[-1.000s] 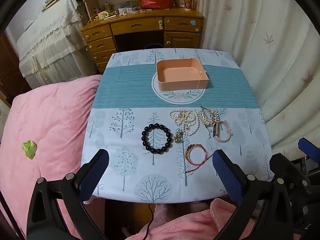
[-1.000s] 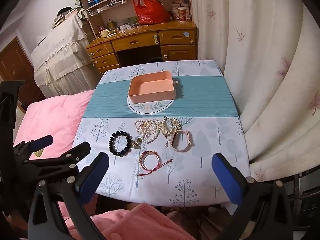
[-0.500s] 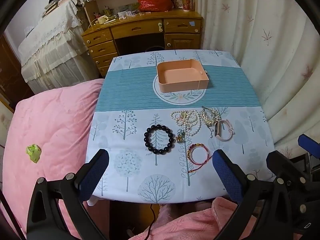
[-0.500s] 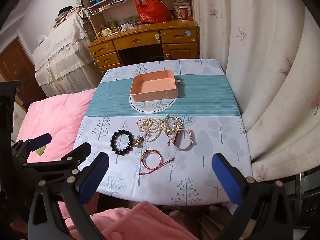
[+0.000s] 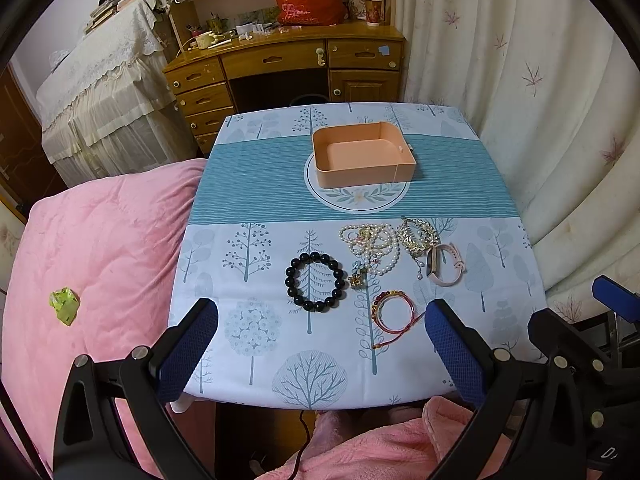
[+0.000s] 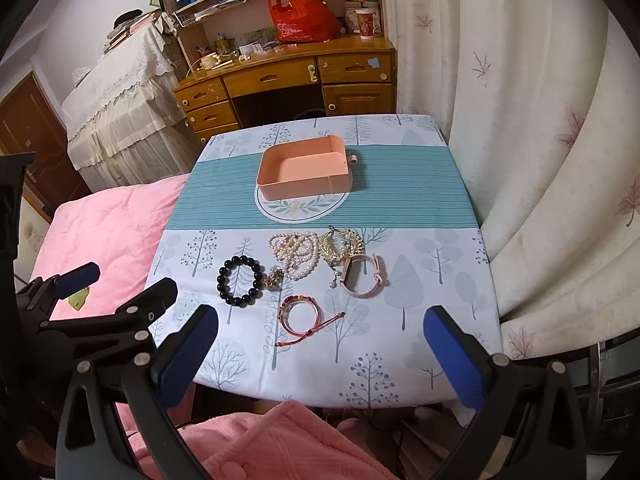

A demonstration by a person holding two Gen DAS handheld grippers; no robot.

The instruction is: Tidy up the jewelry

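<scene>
Both the left gripper [image 5: 320, 344] and right gripper [image 6: 320, 344] hover spread wide, holding nothing, over the table's [image 5: 260, 184] near edge. Bracelets [image 5: 315, 282] cluster right of its middle; the tray [image 5: 362, 170] sits farther back, bare cloth around.

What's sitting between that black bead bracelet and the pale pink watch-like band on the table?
Between the black bead bracelet and pale pink band lie a tangled white pearl strand and a small gold charm; the left wrist view shows it best.
</scene>
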